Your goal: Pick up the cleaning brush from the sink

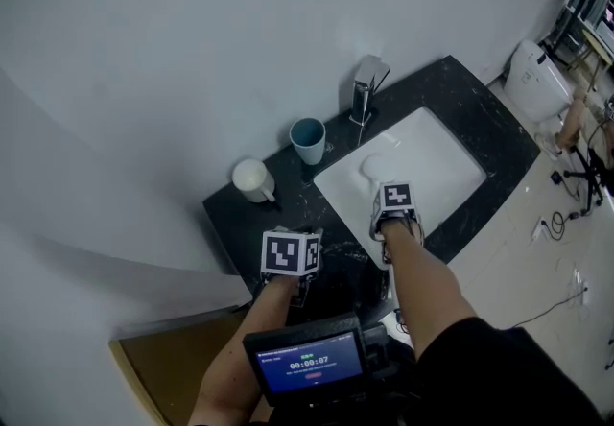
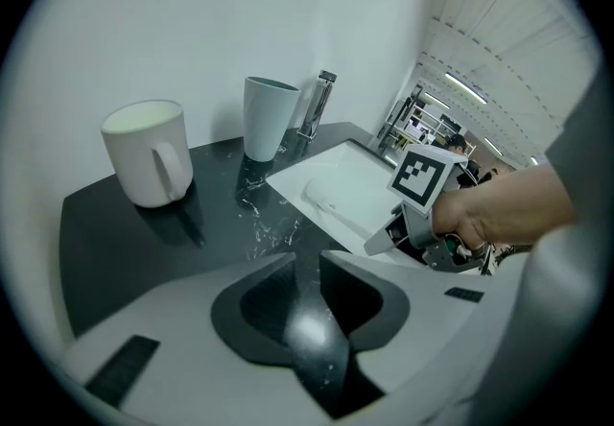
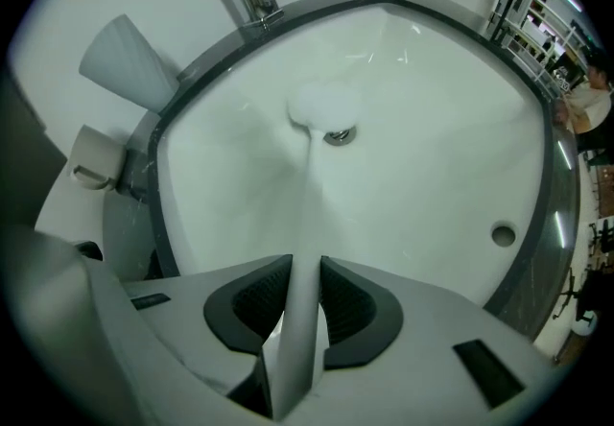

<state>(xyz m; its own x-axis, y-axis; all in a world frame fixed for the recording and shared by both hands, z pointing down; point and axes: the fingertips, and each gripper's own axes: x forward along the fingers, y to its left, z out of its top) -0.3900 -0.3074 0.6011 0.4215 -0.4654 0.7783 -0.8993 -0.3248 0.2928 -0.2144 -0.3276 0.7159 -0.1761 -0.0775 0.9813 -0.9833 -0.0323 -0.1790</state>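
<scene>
The white cleaning brush (image 3: 321, 107) lies in the white sink (image 3: 441, 117), its round head beside the drain (image 3: 337, 135). Its long handle (image 3: 307, 223) runs back between the pads of my right gripper (image 3: 307, 272), which press on it from both sides. In the head view that gripper points steeply down into the sink (image 1: 446, 165), under its marker cube (image 1: 396, 196), and the brush head (image 1: 372, 165) shows faintly ahead. My left gripper (image 2: 307, 266) hovers over the dark counter (image 2: 125, 242) left of the sink, jaws slightly apart with nothing between them.
A chrome faucet (image 1: 365, 93) stands at the sink's back edge. A teal cup (image 1: 308, 139) and a white mug (image 1: 253, 179) stand on the black counter (image 1: 460, 88) to the left. A white wall rises behind. An overflow hole (image 3: 503, 234) sits in the basin wall.
</scene>
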